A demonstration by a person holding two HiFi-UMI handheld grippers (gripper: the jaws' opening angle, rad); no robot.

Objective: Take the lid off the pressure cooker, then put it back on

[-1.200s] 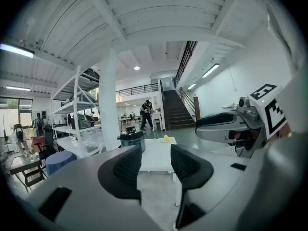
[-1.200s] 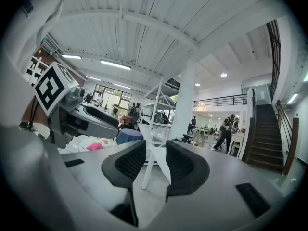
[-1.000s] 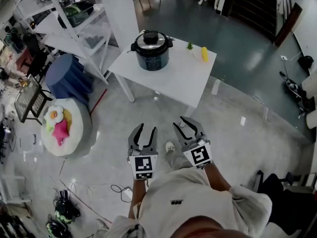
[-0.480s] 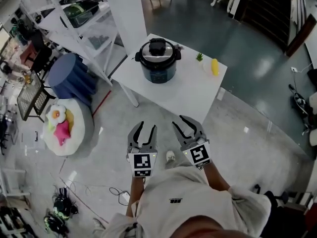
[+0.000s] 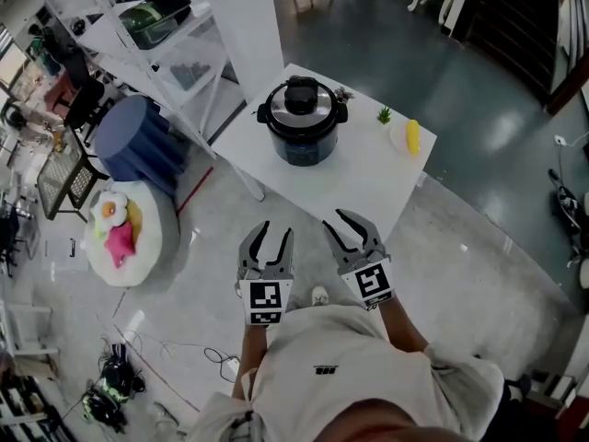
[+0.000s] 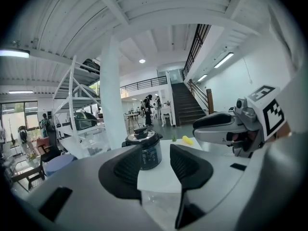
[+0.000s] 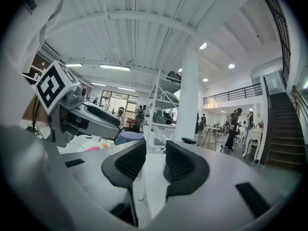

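Observation:
The pressure cooker [image 5: 302,134], dark-bodied with a silver lid [image 5: 302,99] and a black knob, stands with its lid on at the far end of a white table [image 5: 354,184]. In the left gripper view the pressure cooker [image 6: 144,150] shows straight ahead between the jaws, still some way off. My left gripper [image 5: 276,230] and right gripper [image 5: 337,221] are held side by side in front of the person, short of the table's near corner. Both stand open with nothing between their pads. The right gripper [image 6: 226,129] shows beside the left one.
A yellow item on a small plate [image 5: 412,136] and a tiny green plant [image 5: 384,115] sit at the table's right end. A white pillar [image 5: 244,26] and shelving rack [image 5: 156,35] stand left of the table, with a blue drum [image 5: 133,141] and a round cushion [image 5: 129,233]. Cables [image 5: 120,380] lie on the floor.
The person has walked toward the table, so the table and cooker sit nearer and lower in the head view. Both grippers keep their pose in front of the body.

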